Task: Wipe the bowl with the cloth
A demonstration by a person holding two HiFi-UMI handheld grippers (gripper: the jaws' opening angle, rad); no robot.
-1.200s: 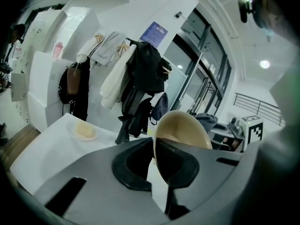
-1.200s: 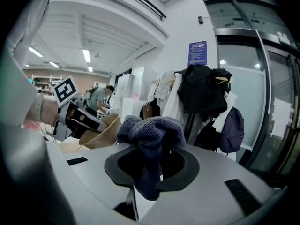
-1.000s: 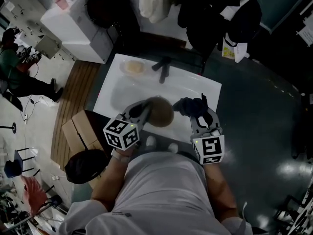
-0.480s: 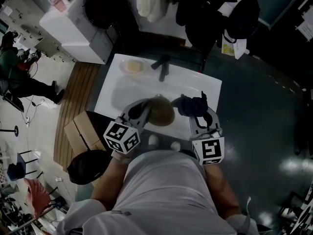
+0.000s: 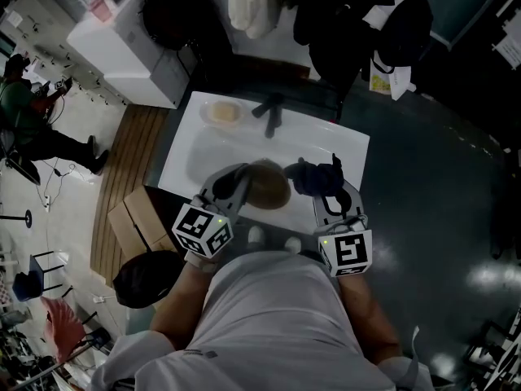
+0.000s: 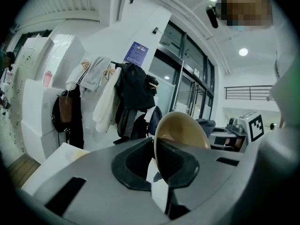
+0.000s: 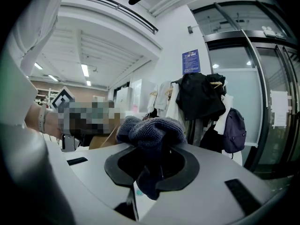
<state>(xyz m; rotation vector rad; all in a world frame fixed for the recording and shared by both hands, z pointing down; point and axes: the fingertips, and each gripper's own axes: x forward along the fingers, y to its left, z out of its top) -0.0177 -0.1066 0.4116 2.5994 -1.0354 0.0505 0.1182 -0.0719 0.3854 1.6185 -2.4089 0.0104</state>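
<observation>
A tan bowl point(image 5: 268, 184) is held on edge over the white sink point(image 5: 213, 142), with my left gripper point(image 5: 244, 182) shut on its rim. In the left gripper view the bowl point(image 6: 180, 132) stands upright between the jaws of the left gripper point(image 6: 155, 165). My right gripper point(image 5: 327, 187) is shut on a dark blue cloth point(image 5: 316, 175), just right of the bowl. In the right gripper view the cloth point(image 7: 151, 131) bunches over the jaws of the right gripper point(image 7: 157, 175).
A black tap point(image 5: 271, 111) stands at the back of the sink, with a soap dish point(image 5: 221, 112) to its left. Coats point(image 5: 342, 15) hang behind. A cardboard box point(image 5: 134, 222) and a dark bin point(image 5: 146, 277) sit on the floor at left.
Both grippers, the bowl and the cloth have drifted slightly left and away from me. The grips are unchanged.
</observation>
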